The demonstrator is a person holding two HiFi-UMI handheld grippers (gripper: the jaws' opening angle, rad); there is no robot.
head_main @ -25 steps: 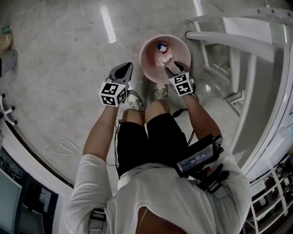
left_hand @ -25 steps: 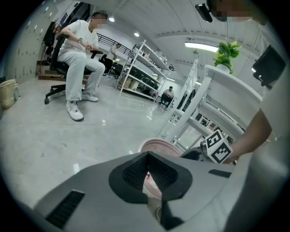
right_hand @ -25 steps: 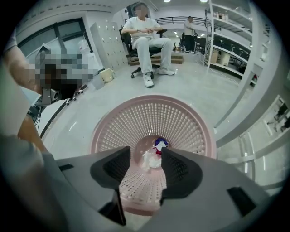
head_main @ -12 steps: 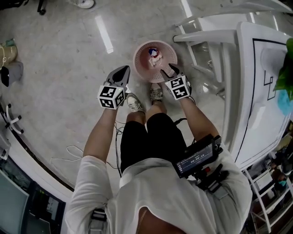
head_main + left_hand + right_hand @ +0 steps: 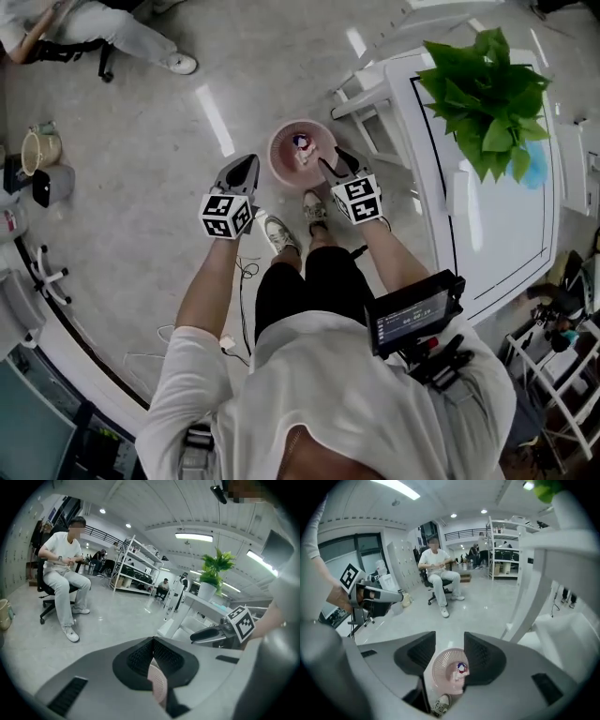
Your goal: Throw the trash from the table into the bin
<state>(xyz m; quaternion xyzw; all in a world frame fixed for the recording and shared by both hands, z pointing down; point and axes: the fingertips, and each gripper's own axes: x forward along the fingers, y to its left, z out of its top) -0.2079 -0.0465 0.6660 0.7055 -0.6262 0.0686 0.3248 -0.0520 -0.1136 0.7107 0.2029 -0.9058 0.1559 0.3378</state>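
A round pink bin (image 5: 292,153) stands on the floor in front of my feet, beside the white table (image 5: 497,216). White and coloured scraps of trash (image 5: 300,147) lie inside it. My right gripper (image 5: 335,162) hangs high above the bin's right rim, open, with nothing between its jaws. In the right gripper view the bin (image 5: 450,670) and its trash (image 5: 458,671) show far below through the gap of the right gripper (image 5: 449,654). My left gripper (image 5: 240,173) hovers left of the bin, shut and empty. The left gripper (image 5: 152,658) shows its pads closed together, with the bin (image 5: 159,685) just below.
A potted green plant (image 5: 487,94) stands on the white table. A person sits on an office chair (image 5: 49,599) across the floor. Small containers (image 5: 42,150) stand at the left. Metal shelving (image 5: 133,566) lines the far wall.
Both grippers have risen well above the floor, and the bin looks smaller and farther below. The view has lifted, bringing the tabletop, the plant and the seated person into sight.
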